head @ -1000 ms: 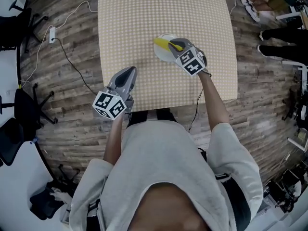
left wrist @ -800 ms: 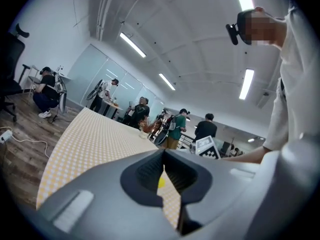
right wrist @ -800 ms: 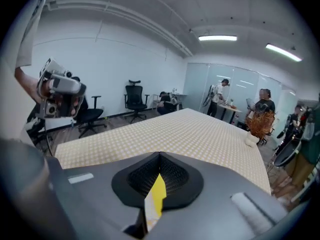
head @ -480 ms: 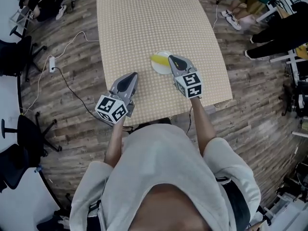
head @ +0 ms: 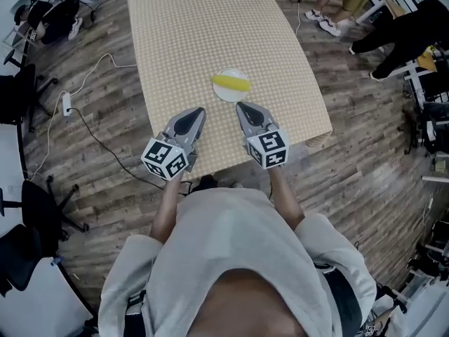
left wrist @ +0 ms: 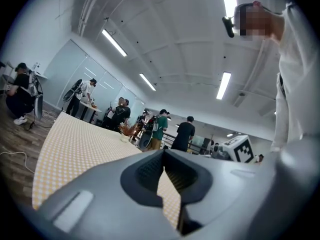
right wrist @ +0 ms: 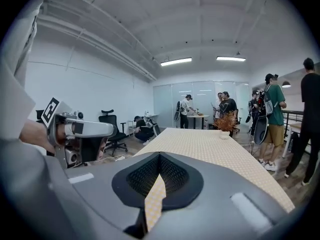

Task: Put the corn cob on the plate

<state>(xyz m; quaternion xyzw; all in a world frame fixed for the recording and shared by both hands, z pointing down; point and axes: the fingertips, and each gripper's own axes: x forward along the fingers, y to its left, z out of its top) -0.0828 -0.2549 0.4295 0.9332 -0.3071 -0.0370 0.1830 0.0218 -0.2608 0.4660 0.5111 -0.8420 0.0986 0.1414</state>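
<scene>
Corn cob [head: 231,83] lay across the plate [head: 225,95] on the checked table [head: 196,27] in the head view. The left gripper [head: 198,111] and right gripper [head: 242,106] sat near the plate on the person's side, touching neither it nor the cob. In the left gripper view the jaws met with nothing between them, and the plate was out of sight. The right gripper view showed the same: jaws together, empty, no plate visible. The task looked done. The remaining risk was the round cob, whose ends reached the plate's rim. A knock to the plate or table from either gripper could roll it off.
</scene>
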